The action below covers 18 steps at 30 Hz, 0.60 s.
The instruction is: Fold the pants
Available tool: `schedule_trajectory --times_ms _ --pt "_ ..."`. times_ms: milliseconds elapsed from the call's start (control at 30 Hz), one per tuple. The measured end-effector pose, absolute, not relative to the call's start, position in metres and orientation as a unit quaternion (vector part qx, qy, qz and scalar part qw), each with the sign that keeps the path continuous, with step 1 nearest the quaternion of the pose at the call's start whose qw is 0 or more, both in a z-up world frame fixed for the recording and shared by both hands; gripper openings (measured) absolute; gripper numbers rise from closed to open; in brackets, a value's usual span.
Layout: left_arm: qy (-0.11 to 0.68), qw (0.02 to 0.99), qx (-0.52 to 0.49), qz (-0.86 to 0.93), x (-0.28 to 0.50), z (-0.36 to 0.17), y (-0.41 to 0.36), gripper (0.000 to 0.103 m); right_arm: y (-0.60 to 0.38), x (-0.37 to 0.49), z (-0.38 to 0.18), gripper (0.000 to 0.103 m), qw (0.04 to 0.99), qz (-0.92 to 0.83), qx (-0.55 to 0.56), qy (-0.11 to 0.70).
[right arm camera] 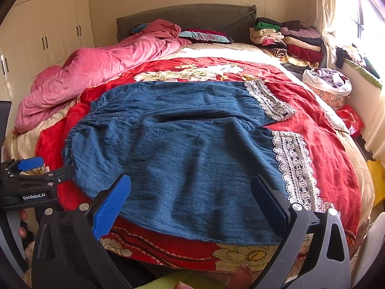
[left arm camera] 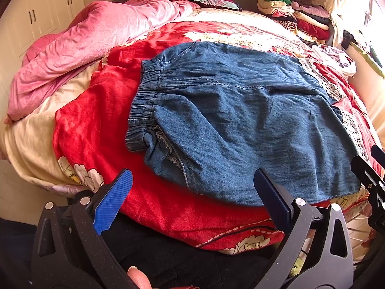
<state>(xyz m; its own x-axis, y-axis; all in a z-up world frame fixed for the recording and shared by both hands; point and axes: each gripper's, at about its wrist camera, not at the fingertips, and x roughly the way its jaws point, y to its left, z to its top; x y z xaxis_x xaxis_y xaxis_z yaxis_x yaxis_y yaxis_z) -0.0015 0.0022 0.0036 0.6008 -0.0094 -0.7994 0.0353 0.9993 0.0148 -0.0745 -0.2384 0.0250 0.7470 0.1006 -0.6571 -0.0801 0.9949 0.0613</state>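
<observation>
Blue denim pants (right arm camera: 173,149) are lying spread flat on the red floral bedspread (right arm camera: 320,125), waistband toward the pink quilt (right arm camera: 96,69). Left gripper (left arm camera: 192,192) and right gripper (right arm camera: 191,192) are both hovering at the near edge, jaws spread, gripping nothing

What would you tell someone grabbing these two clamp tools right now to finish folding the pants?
Left gripper: open, empty, near the waistband end.
Right gripper: open, empty, over the near leg.
Pants: spread flat on the red bedspread, waistband to the left, lace cuffs to the right, legs side by side.
Done: laid out.
Left: every fold; probably one leg over the other first.
</observation>
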Motion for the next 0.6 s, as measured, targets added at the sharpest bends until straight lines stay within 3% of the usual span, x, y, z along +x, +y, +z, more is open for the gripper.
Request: schedule_trajectory --times_ms 600 --pt "0.445 0.895 0.018 -0.017 -0.0014 0.0037 -0.0009 0.094 -0.2351 -0.0725 0.0238 0.099 0.933 0.052 0.007 0.356"
